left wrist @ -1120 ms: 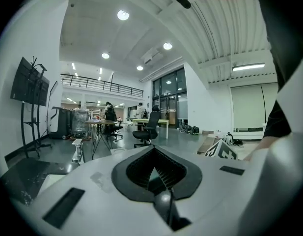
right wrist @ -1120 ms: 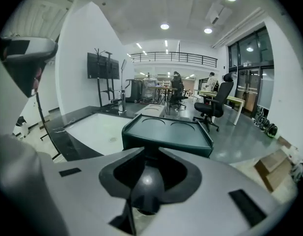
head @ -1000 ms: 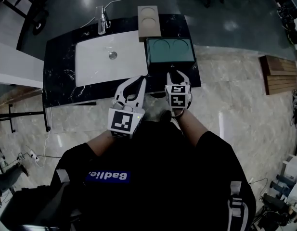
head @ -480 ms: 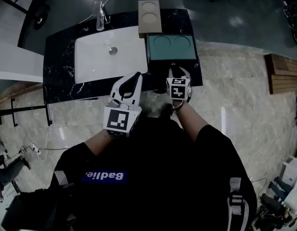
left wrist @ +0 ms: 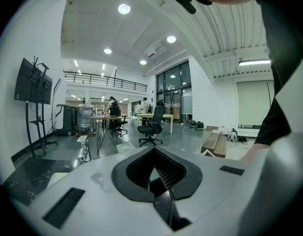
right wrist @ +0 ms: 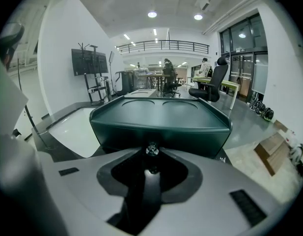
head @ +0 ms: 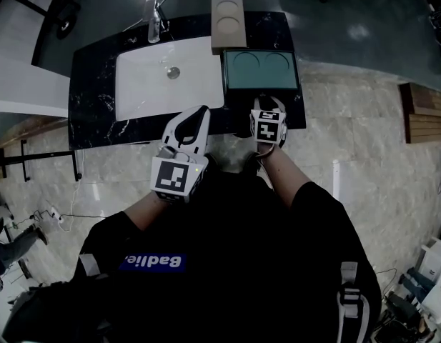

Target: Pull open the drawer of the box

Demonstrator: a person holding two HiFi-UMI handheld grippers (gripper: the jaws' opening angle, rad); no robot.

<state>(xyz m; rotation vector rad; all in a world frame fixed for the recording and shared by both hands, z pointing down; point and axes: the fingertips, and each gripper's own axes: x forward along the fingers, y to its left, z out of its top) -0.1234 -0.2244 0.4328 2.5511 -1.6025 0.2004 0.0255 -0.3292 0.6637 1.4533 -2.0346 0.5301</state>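
A dark green box (head: 261, 70) with two round recesses in its lid stands on the black counter (head: 98, 120), to the right of the sink. Its front face (right wrist: 161, 132) fills the right gripper view, and a small clear knob (right wrist: 151, 150) sticks out of it. My right gripper (head: 267, 100) is up against that front. Its jaws stand slightly apart with the knob at their tips (right wrist: 151, 155), and I see no pad pressing on it. My left gripper (head: 199, 111) hangs over the counter's near edge, tilted upward, fingers together and empty (left wrist: 153, 151).
A white sink basin (head: 170, 84) takes up the counter's middle, with a faucet (head: 154, 23) behind it. A beige box (head: 228, 16) with two round recesses stands behind the green one. The counter's right edge runs close beside the green box.
My right gripper has moved forward up to the green box's front. The left gripper's fingers, spread a second ago, have come together.
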